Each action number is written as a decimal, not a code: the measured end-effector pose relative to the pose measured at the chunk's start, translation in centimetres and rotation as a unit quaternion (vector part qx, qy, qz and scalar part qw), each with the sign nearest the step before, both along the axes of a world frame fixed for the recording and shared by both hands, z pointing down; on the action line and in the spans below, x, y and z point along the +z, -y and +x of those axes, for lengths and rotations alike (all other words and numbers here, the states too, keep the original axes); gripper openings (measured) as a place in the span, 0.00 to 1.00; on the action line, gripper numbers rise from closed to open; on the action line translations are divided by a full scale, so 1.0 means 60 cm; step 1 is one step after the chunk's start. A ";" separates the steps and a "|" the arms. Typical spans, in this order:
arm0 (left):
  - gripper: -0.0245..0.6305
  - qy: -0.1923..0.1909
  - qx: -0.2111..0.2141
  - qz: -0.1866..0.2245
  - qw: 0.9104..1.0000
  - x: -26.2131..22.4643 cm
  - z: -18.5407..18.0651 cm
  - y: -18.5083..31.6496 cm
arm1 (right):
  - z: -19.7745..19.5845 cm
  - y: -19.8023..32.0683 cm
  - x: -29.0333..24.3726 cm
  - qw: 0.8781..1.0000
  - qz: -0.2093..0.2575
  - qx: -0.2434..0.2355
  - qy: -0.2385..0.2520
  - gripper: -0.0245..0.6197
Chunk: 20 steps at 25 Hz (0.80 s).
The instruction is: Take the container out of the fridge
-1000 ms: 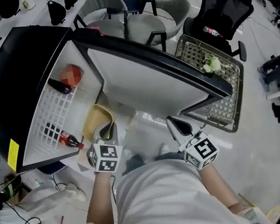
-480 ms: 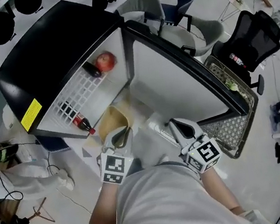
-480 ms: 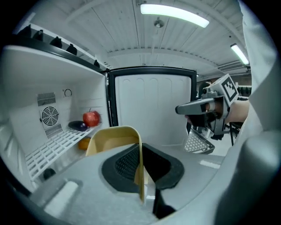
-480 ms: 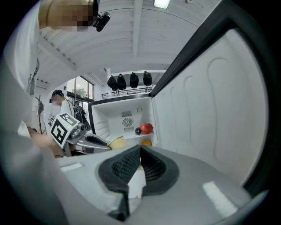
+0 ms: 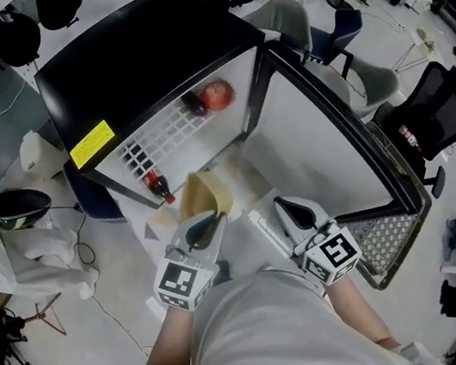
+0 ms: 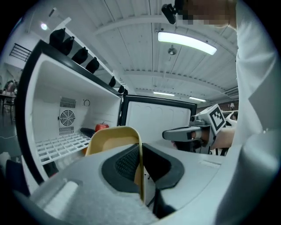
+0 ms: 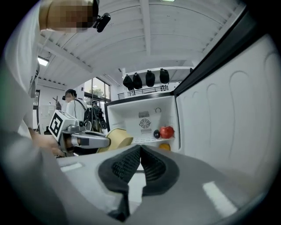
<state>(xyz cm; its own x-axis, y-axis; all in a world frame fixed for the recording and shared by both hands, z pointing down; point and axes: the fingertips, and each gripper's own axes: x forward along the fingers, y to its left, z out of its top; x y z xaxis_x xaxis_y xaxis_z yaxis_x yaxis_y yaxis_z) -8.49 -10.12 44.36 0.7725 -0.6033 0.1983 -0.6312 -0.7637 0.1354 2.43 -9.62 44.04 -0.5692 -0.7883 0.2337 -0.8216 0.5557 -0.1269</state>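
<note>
At the upper left of the head view, a yellow sticker (image 5: 92, 143) on the black fridge (image 5: 144, 52) carries print too small to read, and a red-capped dark bottle (image 5: 156, 185) lies near the wire shelf (image 5: 163, 136). In the middle of the frame the tan container (image 5: 199, 193) is outside the fridge, before its open front, showing only bare inner wall, its rim pinched by the left gripper (image 5: 205, 225). Just right of it, the right gripper (image 5: 289, 207) has its jaws pressed together on nothing; a red apple (image 5: 216, 94) rests on the shelf.
</note>
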 end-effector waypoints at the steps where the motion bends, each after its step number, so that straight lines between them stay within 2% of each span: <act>1: 0.08 -0.005 -0.007 0.002 1.000 -0.004 -0.008 -0.001 | -0.007 0.000 -0.002 1.000 0.001 -0.008 0.000 0.04; 6: 0.08 -0.046 -0.037 0.012 0.998 -0.029 -0.043 -0.007 | -0.038 0.000 -0.015 0.999 0.008 -0.042 0.002 0.04; 14: 0.08 -0.104 -0.060 0.036 0.992 -0.071 -0.072 -0.015 | -0.068 -0.005 -0.022 0.996 0.017 -0.083 -0.002 0.04; 20: 0.08 -0.115 -0.068 0.036 0.990 -0.076 -0.075 -0.012 | -0.072 -0.011 -0.025 0.995 0.021 -0.094 -0.003 0.04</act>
<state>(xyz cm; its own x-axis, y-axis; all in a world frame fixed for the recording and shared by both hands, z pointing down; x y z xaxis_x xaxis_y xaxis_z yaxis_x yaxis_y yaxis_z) -12.98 -9.42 39.82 0.7033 -0.7105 -0.0218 -0.6870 -0.6873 0.2357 -1.90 -8.99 42.55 -0.7067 -0.6763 0.2079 -0.7027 0.7050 -0.0955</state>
